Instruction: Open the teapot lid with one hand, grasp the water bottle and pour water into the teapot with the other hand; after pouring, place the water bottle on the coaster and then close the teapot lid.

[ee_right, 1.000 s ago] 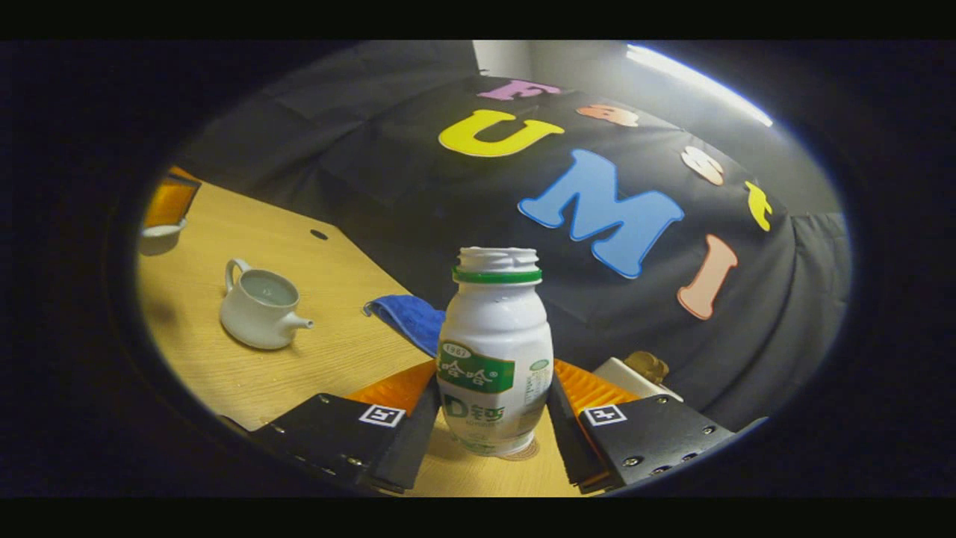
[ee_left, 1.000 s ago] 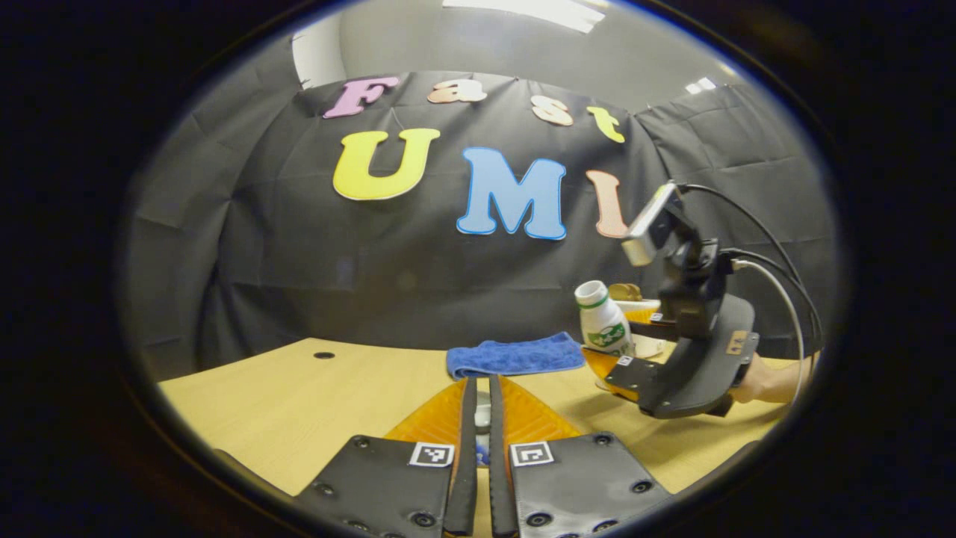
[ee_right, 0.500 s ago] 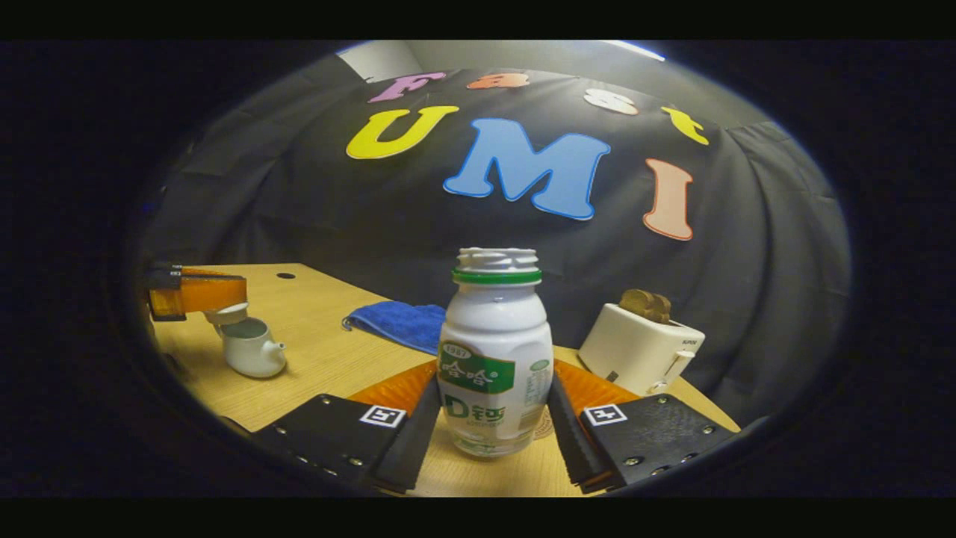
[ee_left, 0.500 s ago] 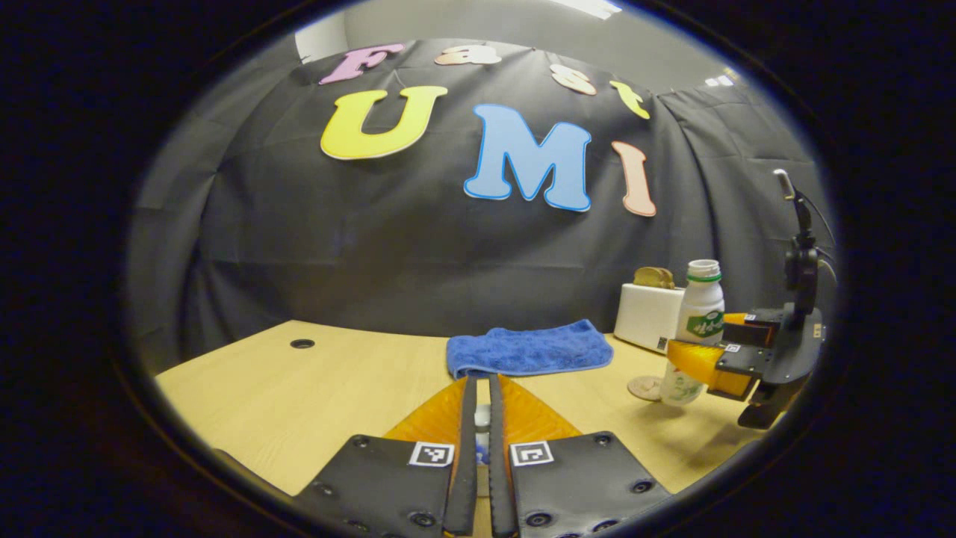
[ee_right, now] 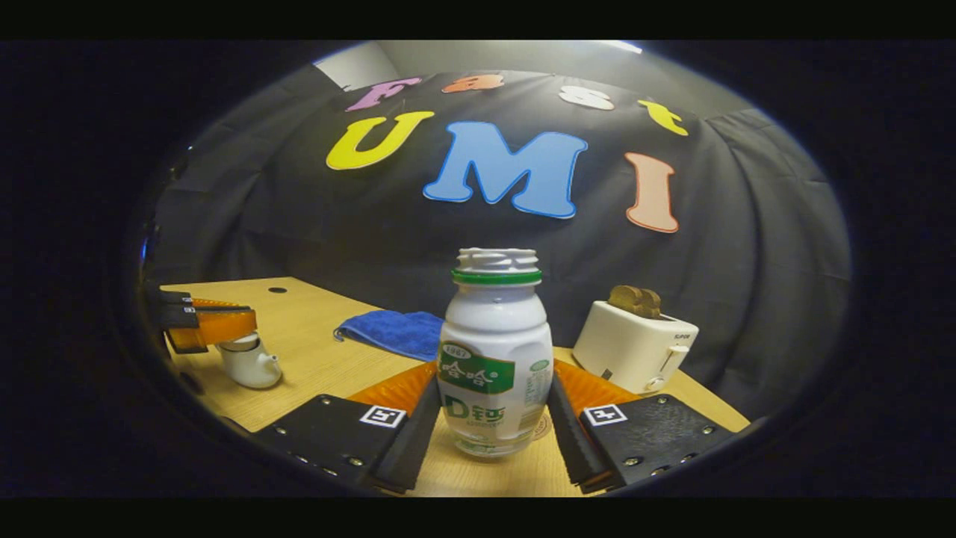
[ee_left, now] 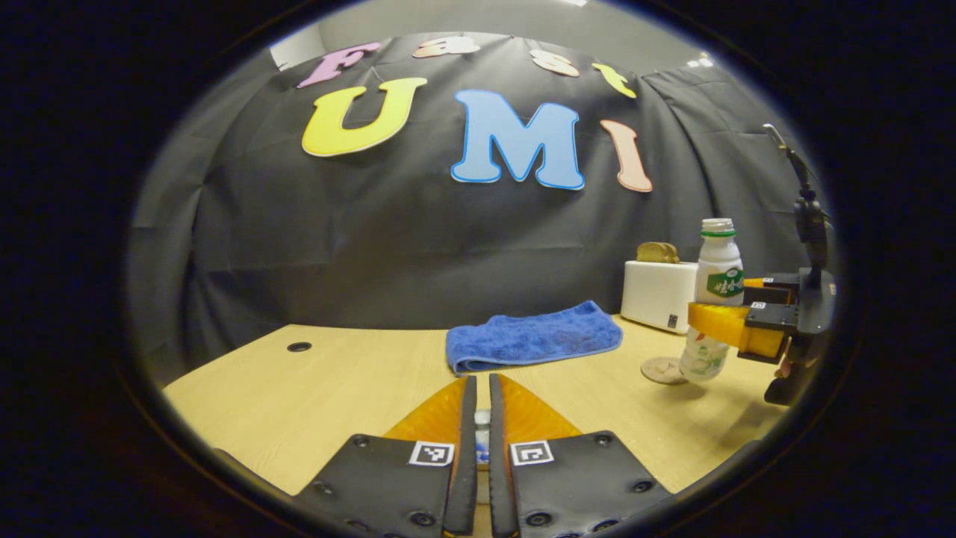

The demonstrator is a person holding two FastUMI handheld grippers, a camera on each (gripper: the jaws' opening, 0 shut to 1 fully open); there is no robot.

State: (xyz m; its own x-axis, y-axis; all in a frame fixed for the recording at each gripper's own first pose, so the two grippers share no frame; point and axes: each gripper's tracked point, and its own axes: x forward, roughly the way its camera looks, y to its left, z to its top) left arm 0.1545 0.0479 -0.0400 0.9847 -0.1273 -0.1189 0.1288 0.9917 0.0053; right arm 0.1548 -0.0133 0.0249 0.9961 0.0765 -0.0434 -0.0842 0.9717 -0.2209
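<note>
White plastic, green-collared and uncapped, the bottle [ee_right: 495, 351] stands upright between the fingers of the right gripper [ee_right: 493, 426], both of which press on its lower body. In the left gripper view the same bottle [ee_left: 714, 299] hangs just right of the coaster [ee_left: 662, 369], a small round disc on the wooden table [ee_left: 314, 388]; whether its base touches the table or floats just above I cannot tell. It is beside the coaster, not on it.

The left gripper [ee_left: 478, 448] is clenched on something small and pale, with only a narrow gap between its fingers. In the right gripper view that gripper [ee_right: 216, 329] sits directly over the teapot [ee_right: 250, 362] at the far left, with the lid [ee_right: 240, 343] at its tips, close above or on the pot's mouth; which, I cannot tell.

My reading: pouring seems over, and the step in hand is setting the bottle down, with the lid being closed at the same time. The next move calls for shifting the bottle a little left until it is centred over the coaster, lowering it upright, then releasing it. The lid needs seating squarely on the pot before the left gripper lets go.

A blue towel [ee_left: 534, 344] lies far centre, and a toaster [ee_left: 657, 295] stands far right.
</note>
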